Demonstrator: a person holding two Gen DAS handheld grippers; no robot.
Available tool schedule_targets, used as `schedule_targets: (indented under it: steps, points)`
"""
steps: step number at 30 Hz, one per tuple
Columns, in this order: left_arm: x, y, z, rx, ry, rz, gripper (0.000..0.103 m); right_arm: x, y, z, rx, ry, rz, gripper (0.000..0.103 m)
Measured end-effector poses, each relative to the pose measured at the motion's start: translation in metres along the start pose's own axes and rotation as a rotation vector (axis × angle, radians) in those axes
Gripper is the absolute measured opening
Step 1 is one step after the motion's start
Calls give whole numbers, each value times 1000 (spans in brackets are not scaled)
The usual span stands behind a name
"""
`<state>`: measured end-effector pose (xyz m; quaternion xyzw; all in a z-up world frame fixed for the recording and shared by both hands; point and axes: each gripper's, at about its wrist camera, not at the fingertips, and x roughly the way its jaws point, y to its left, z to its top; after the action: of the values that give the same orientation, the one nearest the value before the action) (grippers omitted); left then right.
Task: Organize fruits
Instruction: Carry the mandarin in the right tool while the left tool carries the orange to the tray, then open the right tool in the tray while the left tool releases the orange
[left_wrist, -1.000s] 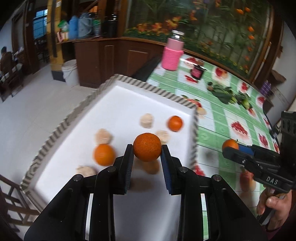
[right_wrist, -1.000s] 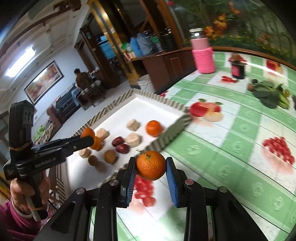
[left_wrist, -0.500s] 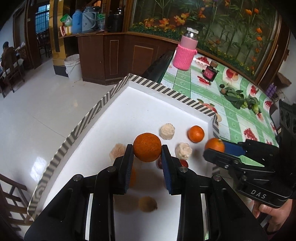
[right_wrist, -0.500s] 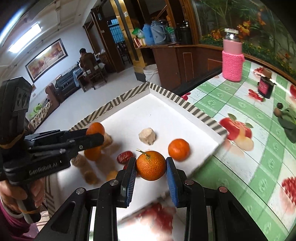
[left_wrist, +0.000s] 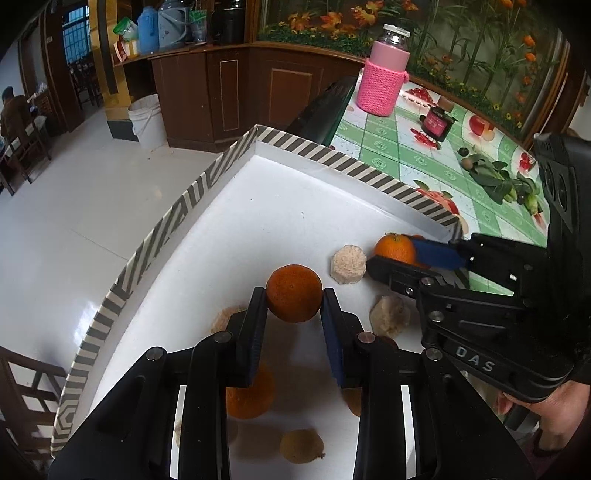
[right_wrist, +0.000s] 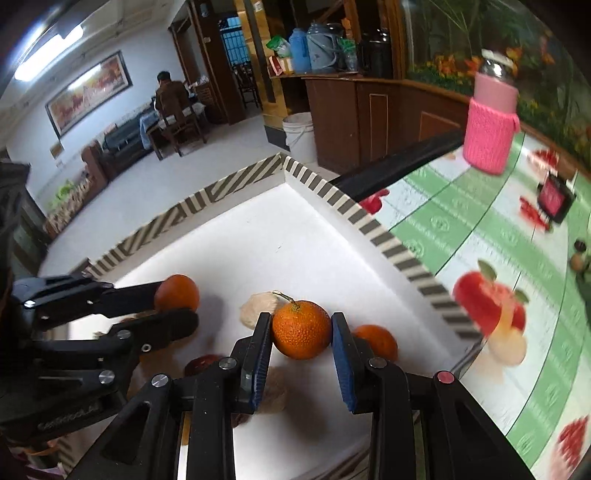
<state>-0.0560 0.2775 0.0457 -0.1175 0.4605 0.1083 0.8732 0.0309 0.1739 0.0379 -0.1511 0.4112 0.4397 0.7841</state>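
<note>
Both tools have travelled from the bench edge to over the white tray since a second ago, the right one crossing the striped rim with its fruit. Nearest in the left wrist view, the left tool (left_wrist: 293, 317) pinches an orange (left_wrist: 294, 292) between its blue pads, above the tray (left_wrist: 177, 218) floor. Beside it, the right tool (right_wrist: 301, 349) pinches a stemmed orange (right_wrist: 301, 329), also over the tray. This looks like the carrying step of sorting; the next move probably calls for lowering each orange onto bare floor and spreading the pads. Loose pieces crowd the near part: another orange (right_wrist: 376, 341), pale lumps (left_wrist: 348, 264), a brown fruit (left_wrist: 301, 446). Farther in, the tray lies bare. Beyond, on the green-checked bench (left_wrist: 406, 155), stands a pink-sleeved bottle (left_wrist: 386, 79).
</note>
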Motion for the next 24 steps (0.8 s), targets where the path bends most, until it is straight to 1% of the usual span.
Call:
schedule_targets:
  steps: [3,6,8,14,18,21,22,24]
  points:
    - [5,0,1,3,18,8,29,3,2,0,-36,-11,-24,31]
    - [10,-2,1,5,37,11,29,3,1,-1,-38,-10,-17,31]
    - [10,-2,1,5,31,15,29,1,2,-3,-38,-11,-13,31]
    - [10,-5,0,14,28,39,29,-5,-5,-8,25,-30,30,31]
    - [6,-5,0,10,13,41,36,-13,-7,-11,53,-46,46,31]
    - [-1,-5,-1,9,-10,62,44,-23,-7,-12,63,-68,57,31]
    - [-2,-5,-1,9,-18,63,49,-27,-6,-13,66,-77,57,31]
    - [-9,-5,-3,3,-43,61,51,-35,-3,-15,68,-96,53,31]
